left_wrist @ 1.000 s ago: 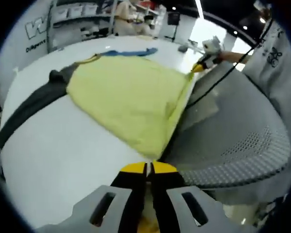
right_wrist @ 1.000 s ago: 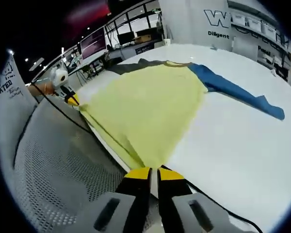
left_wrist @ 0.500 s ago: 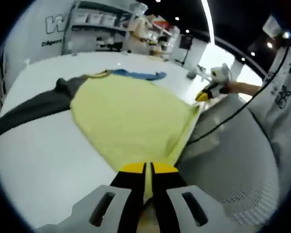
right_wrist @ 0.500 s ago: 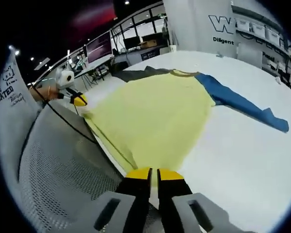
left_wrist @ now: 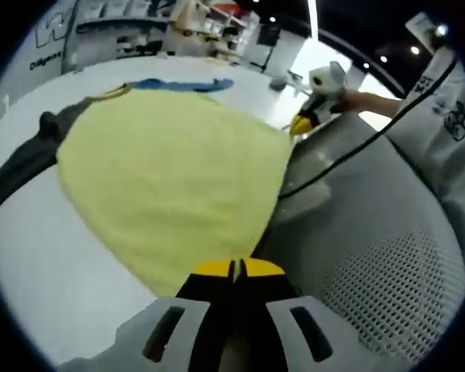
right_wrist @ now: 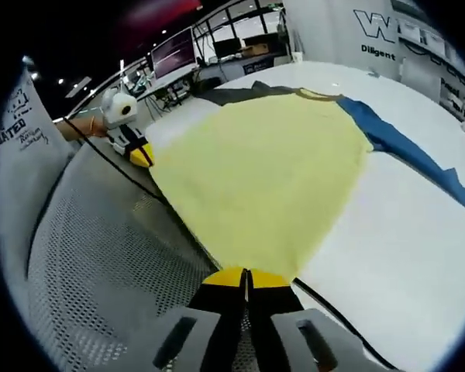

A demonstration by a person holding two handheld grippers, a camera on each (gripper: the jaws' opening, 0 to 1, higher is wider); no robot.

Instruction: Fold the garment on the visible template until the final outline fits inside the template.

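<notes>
Both tongs (left_wrist: pixel 234 269) (right_wrist: pixel 245 277) grip the yellow garment (left_wrist: pixel 170 170) beside a mesh chair (left_wrist: pixel 372 232).

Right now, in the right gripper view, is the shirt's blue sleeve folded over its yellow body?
No, the blue sleeve lies stretched out flat on the white table, beside the yellow body.

Matt yellow cloth garment (left_wrist: pixel 170 170); smooth white table (right_wrist: pixel 403 256).

We see our left gripper (left_wrist: pixel 234 269) pinched on the hem corner of the yellow garment (left_wrist: pixel 170 170), which spreads over the white table (left_wrist: pixel 54 271), while our right gripper (left_wrist: pixel 304 124) holds the far corner.
</notes>
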